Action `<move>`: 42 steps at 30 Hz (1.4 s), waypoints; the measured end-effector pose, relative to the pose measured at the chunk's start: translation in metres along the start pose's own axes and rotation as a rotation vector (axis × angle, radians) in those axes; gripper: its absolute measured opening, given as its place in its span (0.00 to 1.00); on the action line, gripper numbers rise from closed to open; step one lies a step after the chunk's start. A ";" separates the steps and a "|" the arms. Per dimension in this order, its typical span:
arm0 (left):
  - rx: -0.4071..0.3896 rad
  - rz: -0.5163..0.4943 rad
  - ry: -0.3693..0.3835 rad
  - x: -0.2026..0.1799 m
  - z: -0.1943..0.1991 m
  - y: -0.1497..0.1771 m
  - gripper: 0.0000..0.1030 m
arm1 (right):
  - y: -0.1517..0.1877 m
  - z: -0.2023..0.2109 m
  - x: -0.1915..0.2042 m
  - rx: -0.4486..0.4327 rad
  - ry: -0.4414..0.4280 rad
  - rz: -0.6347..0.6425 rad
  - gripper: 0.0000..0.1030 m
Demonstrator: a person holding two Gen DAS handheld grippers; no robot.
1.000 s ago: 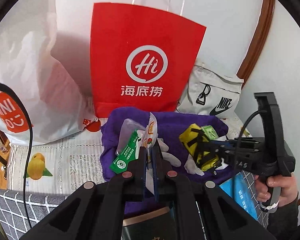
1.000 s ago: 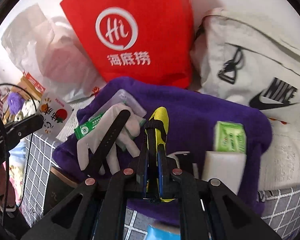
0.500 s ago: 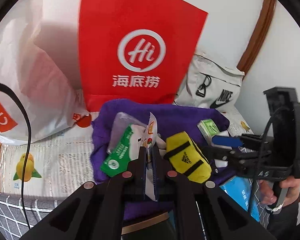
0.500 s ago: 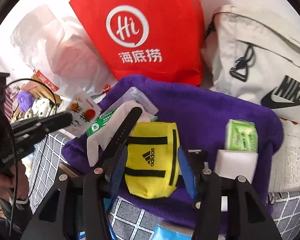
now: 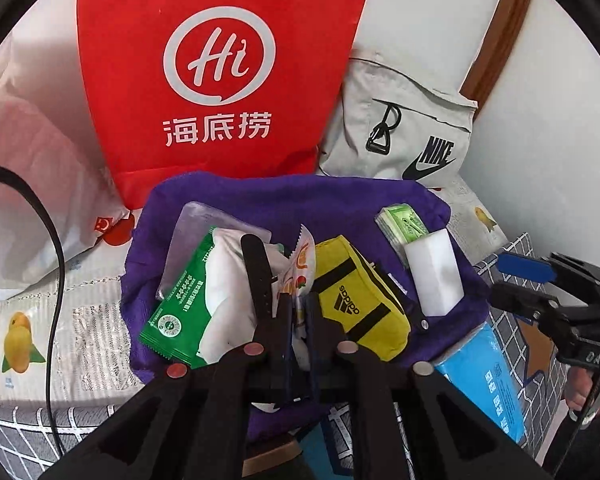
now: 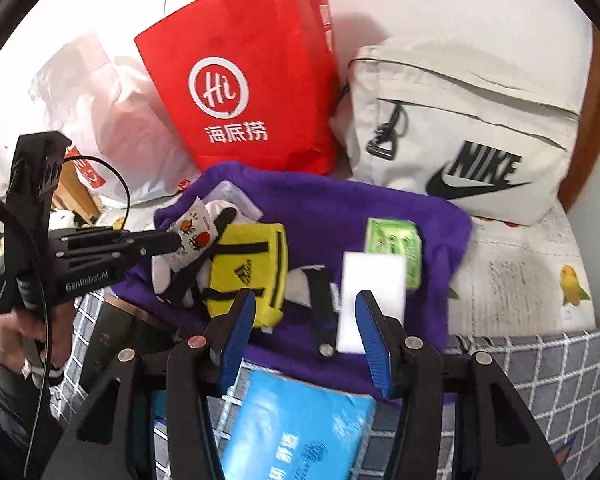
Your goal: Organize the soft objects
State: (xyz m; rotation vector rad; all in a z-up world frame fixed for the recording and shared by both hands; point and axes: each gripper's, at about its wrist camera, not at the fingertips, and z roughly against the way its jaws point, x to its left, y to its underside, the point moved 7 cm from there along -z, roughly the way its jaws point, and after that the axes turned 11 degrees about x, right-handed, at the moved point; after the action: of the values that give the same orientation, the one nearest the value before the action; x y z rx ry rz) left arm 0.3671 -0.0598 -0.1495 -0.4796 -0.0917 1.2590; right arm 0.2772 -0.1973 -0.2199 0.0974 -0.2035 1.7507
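Soft things piled on the purple fleece towel (image 5: 340, 200).
Left gripper (image 5: 298, 304) pinches a small white fruit-print sachet (image 5: 302, 264) above it; right gripper (image 6: 304, 316), jaws spread, hovers near the yellow Adidas fabric pouch (image 6: 248, 268) there.

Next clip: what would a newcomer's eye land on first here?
The big red Haidilao paper bag standing at the back, beside a pale Nike bag. In front of them, a purple towel is piled with small items, the yellow Adidas pouch brightest. The left gripper pinches a small snack packet; the right gripper gapes open.

Red paper bag (image 5: 220, 80) beside grey Nike bag (image 5: 400, 132), white plastic bag (image 5: 32, 184) left, fruit-print cloth (image 5: 32, 320) underneath.
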 end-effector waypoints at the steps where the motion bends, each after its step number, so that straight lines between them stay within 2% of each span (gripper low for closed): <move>1: 0.000 0.001 0.001 0.001 -0.001 -0.001 0.11 | 0.003 0.002 -0.002 -0.003 0.010 -0.001 0.50; 2: -0.003 0.003 -0.003 0.001 -0.001 -0.002 0.21 | 0.005 0.004 -0.004 -0.004 0.014 -0.003 0.50; 3: -0.009 0.007 -0.014 0.002 -0.001 -0.003 0.35 | 0.007 0.005 -0.004 -0.006 0.014 -0.006 0.50; 5: -0.022 0.015 -0.036 0.005 0.001 -0.005 0.52 | 0.011 0.008 -0.005 -0.009 0.005 -0.015 0.50; 11: -0.045 0.027 -0.047 0.007 0.014 -0.005 0.57 | 0.020 0.012 -0.003 -0.001 -0.004 -0.024 0.50; 22: -0.099 0.029 -0.099 0.004 0.066 0.026 0.79 | 0.049 0.044 0.010 -0.027 -0.002 -0.048 0.51; 25: -0.140 0.044 -0.108 0.001 0.087 0.043 0.93 | 0.059 0.058 0.017 -0.041 0.031 -0.045 0.60; 27: -0.174 0.060 -0.125 -0.001 0.104 0.059 0.98 | 0.067 0.071 0.022 -0.073 0.068 -0.039 0.72; 29: -0.195 0.074 -0.133 -0.005 0.117 0.072 1.00 | 0.074 0.081 0.026 -0.092 0.070 -0.045 0.80; 36: -0.239 0.092 -0.187 -0.028 0.153 0.114 1.00 | 0.104 0.109 0.033 -0.122 0.099 -0.098 0.90; 40: -0.247 0.094 -0.205 -0.044 0.166 0.135 1.00 | 0.120 0.119 0.033 -0.133 0.139 -0.107 0.91; 42: -0.240 0.089 -0.221 -0.052 0.170 0.145 1.00 | 0.130 0.126 0.034 -0.143 0.164 -0.112 0.98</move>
State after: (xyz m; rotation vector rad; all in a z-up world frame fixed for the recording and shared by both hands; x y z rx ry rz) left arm 0.1657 -0.0252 -0.0442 -0.5538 -0.4159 1.3932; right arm 0.1376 -0.2120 -0.1013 -0.1358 -0.1993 1.6181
